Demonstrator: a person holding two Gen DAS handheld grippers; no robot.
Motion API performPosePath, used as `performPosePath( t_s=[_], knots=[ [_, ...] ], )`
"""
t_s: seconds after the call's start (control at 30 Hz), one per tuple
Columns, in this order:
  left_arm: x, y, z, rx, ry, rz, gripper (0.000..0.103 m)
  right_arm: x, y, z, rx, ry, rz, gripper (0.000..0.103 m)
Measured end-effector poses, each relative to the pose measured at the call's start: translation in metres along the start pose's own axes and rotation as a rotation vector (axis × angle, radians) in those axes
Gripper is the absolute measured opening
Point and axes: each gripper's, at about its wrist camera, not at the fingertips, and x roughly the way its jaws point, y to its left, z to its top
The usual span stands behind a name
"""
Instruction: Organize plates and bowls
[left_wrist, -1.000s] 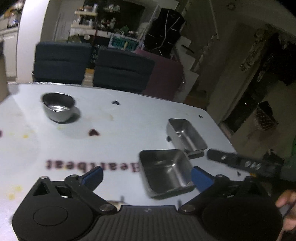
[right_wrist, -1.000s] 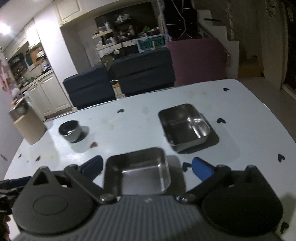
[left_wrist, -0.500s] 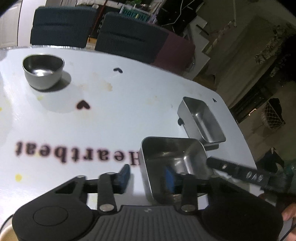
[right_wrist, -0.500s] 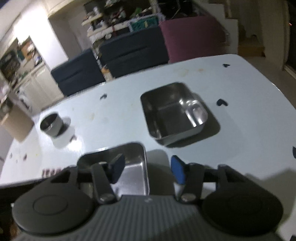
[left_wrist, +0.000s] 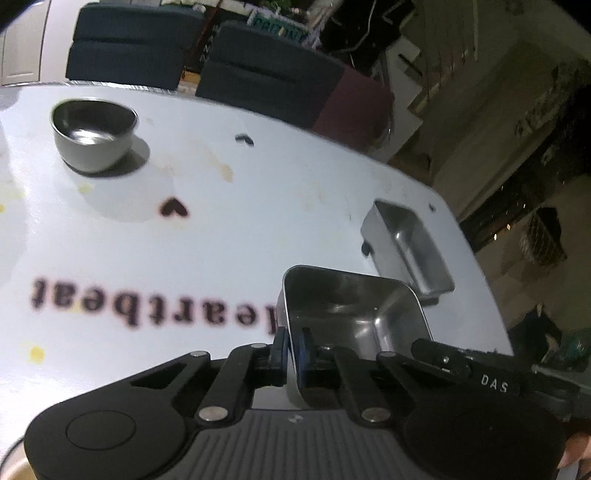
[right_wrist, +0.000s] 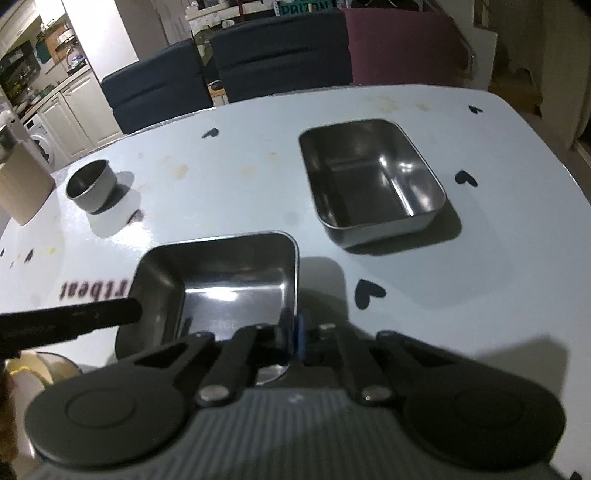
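The near square tray (left_wrist: 354, 314) is pinched on opposite walls by the left tool (left_wrist: 291, 349) and right tool (right_wrist: 293, 334), probably for level lifting off the tabletop (right_wrist: 229, 177).

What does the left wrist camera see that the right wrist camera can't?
Only the left wrist view shows the whole word "Heartbeat" printed on the table. Only the right wrist view shows the kitchen cabinets and a washing machine. Both show the near square tin, gripped on opposite walls by both grippers, the far tin and the round bowl.
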Motion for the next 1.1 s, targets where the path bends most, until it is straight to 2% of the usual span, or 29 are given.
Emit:
performPosePath(
  t_s=[0.23,0.37,0.7,0.93,1.1],
  knots=[
    [-0.055,0.015,0.014,0.024,-0.091,-0.001,0.006,-0.03,0.03,0.004,-0.009,-0.098,0.064,0.005],
    [-0.091,0.028,0.016,0.075,-0.126,0.03,0.006,-0.044,0.055,0.004,-0.012,-0.124,0.107,0.005],
    [-0.179,0.084,0.009,0.122,-0.187,0.131,0.006,-0.065,0.145,-0.011,-0.073,-0.148,0.221,0.006],
    [-0.218,0.135,-0.003,0.122,-0.183,0.222,0.006,-0.049,0.201,-0.018,-0.101,-0.097,0.312,0.006],
    [-0.226,0.179,-0.018,0.054,-0.161,0.275,0.006,-0.029,0.241,-0.025,-0.134,-0.019,0.362,0.008]
  ],
)
